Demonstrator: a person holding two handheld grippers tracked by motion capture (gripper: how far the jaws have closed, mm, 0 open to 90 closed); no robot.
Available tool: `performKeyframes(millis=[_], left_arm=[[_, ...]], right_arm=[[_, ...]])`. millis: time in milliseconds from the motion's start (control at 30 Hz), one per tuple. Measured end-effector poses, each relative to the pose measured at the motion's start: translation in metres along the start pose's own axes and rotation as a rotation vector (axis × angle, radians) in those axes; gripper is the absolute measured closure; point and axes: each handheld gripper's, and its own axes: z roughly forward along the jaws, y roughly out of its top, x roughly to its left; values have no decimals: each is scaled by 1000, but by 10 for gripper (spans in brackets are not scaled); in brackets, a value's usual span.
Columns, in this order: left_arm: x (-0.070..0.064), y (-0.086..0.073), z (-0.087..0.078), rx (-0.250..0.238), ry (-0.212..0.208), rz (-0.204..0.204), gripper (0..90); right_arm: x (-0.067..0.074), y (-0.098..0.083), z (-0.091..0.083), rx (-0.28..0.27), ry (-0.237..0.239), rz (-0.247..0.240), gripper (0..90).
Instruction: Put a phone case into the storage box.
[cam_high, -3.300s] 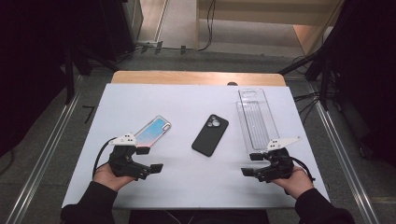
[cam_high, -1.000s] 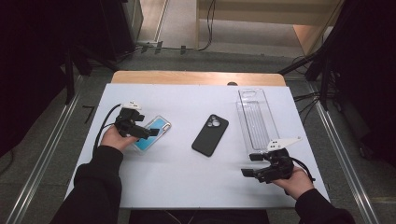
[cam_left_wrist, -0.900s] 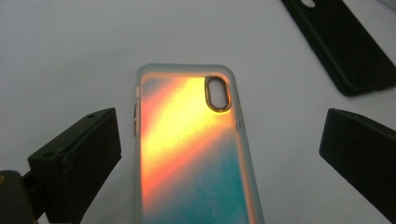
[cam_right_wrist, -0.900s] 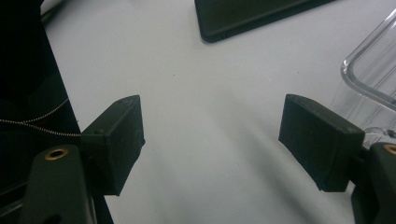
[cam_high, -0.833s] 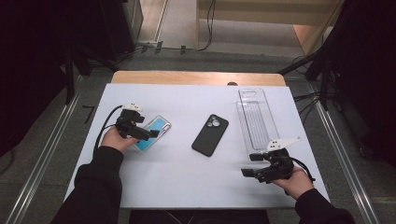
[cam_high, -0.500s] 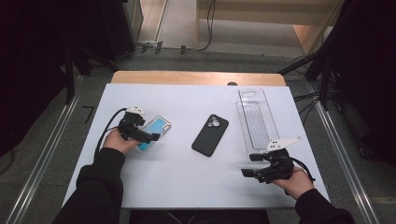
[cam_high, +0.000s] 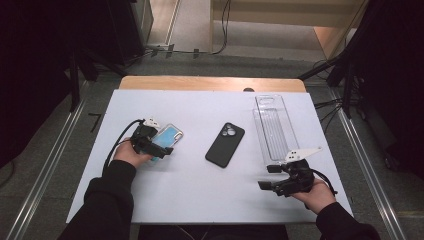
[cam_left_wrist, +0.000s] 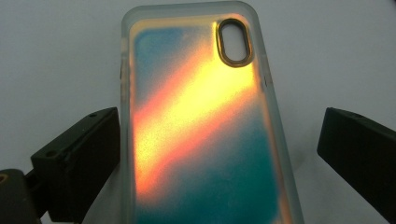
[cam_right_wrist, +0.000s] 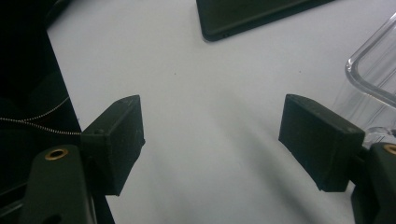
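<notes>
Approach step: left gripper (cam_left_wrist: 219, 154) jaws open astride iridescent phone case (cam_left_wrist: 201, 121), next close on its edges; right gripper (cam_right_wrist: 212, 135) open, idle

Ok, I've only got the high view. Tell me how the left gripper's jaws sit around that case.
Observer: The left gripper is open, with a jaw on either side of the case. One jaw is close to its edge, the other clearly apart.
Operator: Give me the case's orientation.
Observer: Its camera cutout is at the end away from the gripper.
Operator: Now the right gripper.
Observer: The right gripper is open over bare table, with nothing between its jaws. The phone lies beyond it.
</notes>
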Motion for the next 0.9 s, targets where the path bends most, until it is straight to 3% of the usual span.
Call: performKeyframes(millis=[100,233,500,567,900], left_arm=[[-1,0,1,5,13,3,6],[-3,-2,-1,-16,56,-2,89],[-4,-4,-1,-29,70,-10,110],[-3,-4,-3,-30,72,-15,164],[-2,-5,-4,-36,61,-11,172]], right_arm=[[0,0,0,0,-1,-1,202],[0,0,0,1,-3,-2,203],[0,0,0,5,-5,-4,203],[0,0,0,5,-6,-5,203],[1,0,0,5,-6,-4,202]])
